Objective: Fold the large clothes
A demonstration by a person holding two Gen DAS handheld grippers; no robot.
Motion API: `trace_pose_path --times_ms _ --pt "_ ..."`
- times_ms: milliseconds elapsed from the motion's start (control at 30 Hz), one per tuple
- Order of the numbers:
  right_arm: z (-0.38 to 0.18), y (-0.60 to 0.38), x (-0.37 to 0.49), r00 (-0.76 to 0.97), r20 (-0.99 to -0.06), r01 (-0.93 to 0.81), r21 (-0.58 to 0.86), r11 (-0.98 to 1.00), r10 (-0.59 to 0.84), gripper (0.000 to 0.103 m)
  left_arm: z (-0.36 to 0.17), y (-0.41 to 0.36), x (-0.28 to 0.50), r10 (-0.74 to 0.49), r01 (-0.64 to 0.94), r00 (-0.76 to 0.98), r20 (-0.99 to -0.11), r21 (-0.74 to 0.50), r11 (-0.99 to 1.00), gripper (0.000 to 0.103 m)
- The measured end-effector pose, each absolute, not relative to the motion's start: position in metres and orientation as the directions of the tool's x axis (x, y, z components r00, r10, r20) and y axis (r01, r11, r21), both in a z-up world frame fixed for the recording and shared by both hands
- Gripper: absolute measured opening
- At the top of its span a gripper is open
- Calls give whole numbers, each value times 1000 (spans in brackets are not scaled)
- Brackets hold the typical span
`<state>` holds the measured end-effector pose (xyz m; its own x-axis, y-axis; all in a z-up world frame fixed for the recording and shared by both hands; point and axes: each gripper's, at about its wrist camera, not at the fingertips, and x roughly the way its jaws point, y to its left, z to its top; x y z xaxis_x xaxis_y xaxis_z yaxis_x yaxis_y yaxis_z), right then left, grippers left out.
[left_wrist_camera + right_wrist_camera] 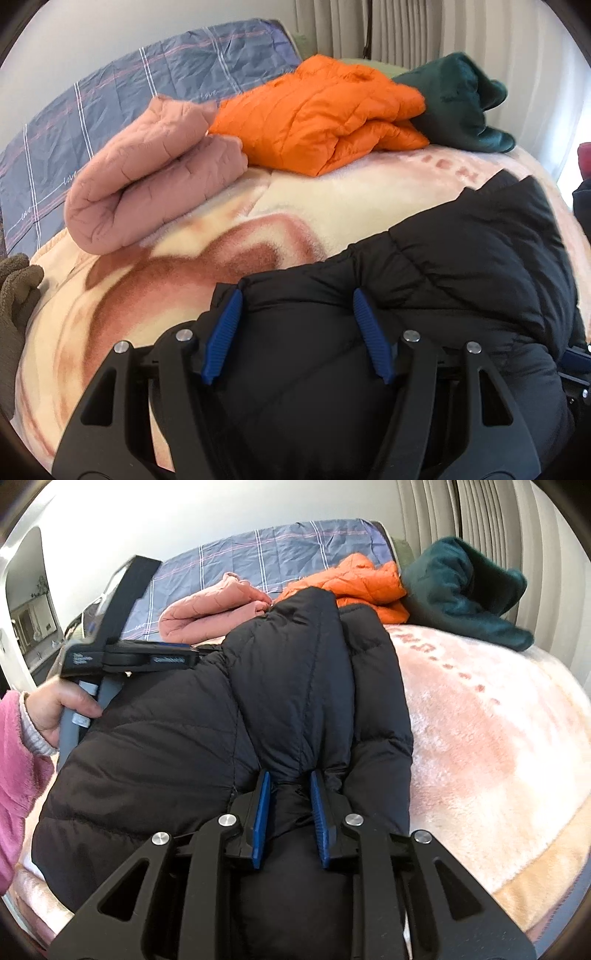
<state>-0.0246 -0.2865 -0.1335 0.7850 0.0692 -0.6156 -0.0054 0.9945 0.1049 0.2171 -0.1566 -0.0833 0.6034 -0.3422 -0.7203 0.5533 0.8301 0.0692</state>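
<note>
A black puffer jacket [461,266] lies on the plush cream-and-pink blanket [295,210], partly folded, with one part laid lengthwise over the body [295,672]. My left gripper [297,295] straddles a thick puffy edge of the jacket, and its blue pads [221,332] press into the bulge. A bunched fold of the same jacket fills the narrow gap of my right gripper [290,775], which is shut on it. In the right wrist view the left gripper [194,653] reaches into the jacket's far left edge, held by a hand [55,709] in a pink sleeve.
Folded clothes line the back of the bed: a pink quilted piece [155,184], an orange puffer [325,114] and a dark green garment [458,99]. Blue plaid bedding [110,99] lies behind, curtains [406,29] beyond. An olive fleece item [18,295] sits at the left edge.
</note>
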Motion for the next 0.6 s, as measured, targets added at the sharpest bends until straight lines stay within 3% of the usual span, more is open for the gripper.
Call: trace_pose_path --times_ms 100,200,267,367,433,467,600 --pt "-122 -285 -34 791 -610 -13 64 998 49 25 -60 -147 199 -385 573 613 -690 52 818 62" --pt "-121 -289 -35 780 -623 -29 66 997 64 25 -26 -133 160 -514 654 592 -620 -3 756 63" --pt "-127 -292 -31 770 -633 -29 88 996 79 26 -12 -126 127 -570 705 569 -592 -5 709 72" --pt "-133 -291 -26 766 -638 -16 113 993 85 26 -25 -124 89 -549 737 546 -632 51 674 78" --pt "-135 -291 -22 765 -638 -13 116 993 85 27 -59 -131 81 -454 723 546 -704 121 680 81" --pt "-136 -290 -19 766 -637 -14 118 993 87 27 -72 -131 79 -438 708 570 -695 147 691 83" --pt "-136 -289 -19 764 -641 -15 93 996 71 27 -70 -117 81 -460 665 574 -678 57 745 83"
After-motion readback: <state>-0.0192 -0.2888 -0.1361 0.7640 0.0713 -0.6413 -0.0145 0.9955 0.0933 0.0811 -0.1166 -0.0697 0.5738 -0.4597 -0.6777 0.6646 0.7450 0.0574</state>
